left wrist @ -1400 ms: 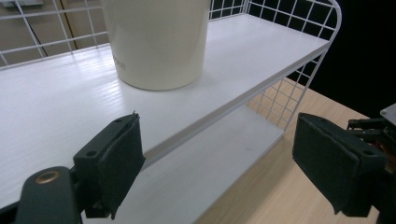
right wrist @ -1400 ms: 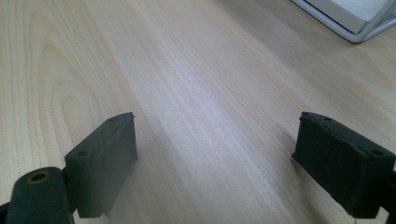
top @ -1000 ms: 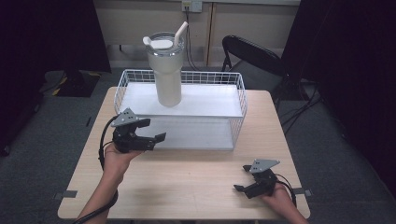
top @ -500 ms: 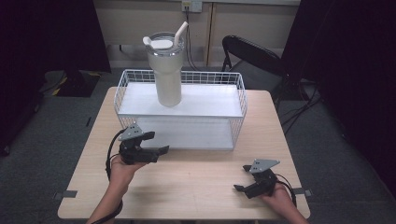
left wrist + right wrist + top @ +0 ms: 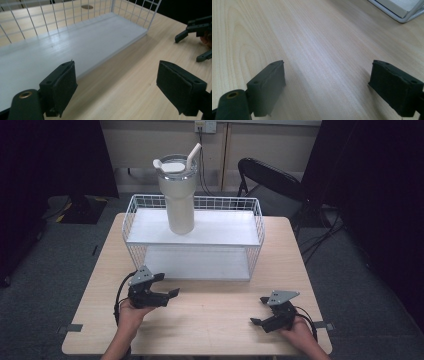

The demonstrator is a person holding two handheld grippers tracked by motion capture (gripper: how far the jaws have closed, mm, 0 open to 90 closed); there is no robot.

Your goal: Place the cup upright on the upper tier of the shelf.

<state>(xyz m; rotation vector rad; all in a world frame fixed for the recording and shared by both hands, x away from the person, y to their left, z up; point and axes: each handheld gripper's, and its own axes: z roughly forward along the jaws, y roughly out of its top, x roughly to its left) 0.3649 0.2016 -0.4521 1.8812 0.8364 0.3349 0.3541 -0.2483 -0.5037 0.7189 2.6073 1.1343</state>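
A cream tumbler (image 5: 178,195) with a lid and straw stands upright on the upper shelf of a white wire rack (image 5: 255,222). My left gripper (image 5: 167,285) is open and holds nothing. It hovers over the wooden table just in front of the rack's left half. In the left gripper view its jaws (image 5: 116,82) stand wide apart, facing the rack's lower shelf (image 5: 50,52). My right gripper (image 5: 257,310) is open and empty, low over the table near the front right. Its pads (image 5: 268,85) frame bare wood.
The wooden table (image 5: 215,325) has bare surface between the two grippers. A black folding chair (image 5: 270,177) stands behind the table at the right. The rack's front corner (image 5: 402,10) lies ahead of the right gripper, which appears in the left gripper view (image 5: 191,47) farther off.
My left gripper has drawn back from the rack's left front toward the person and slightly right, staying open. The right gripper and the tumbler have not moved.
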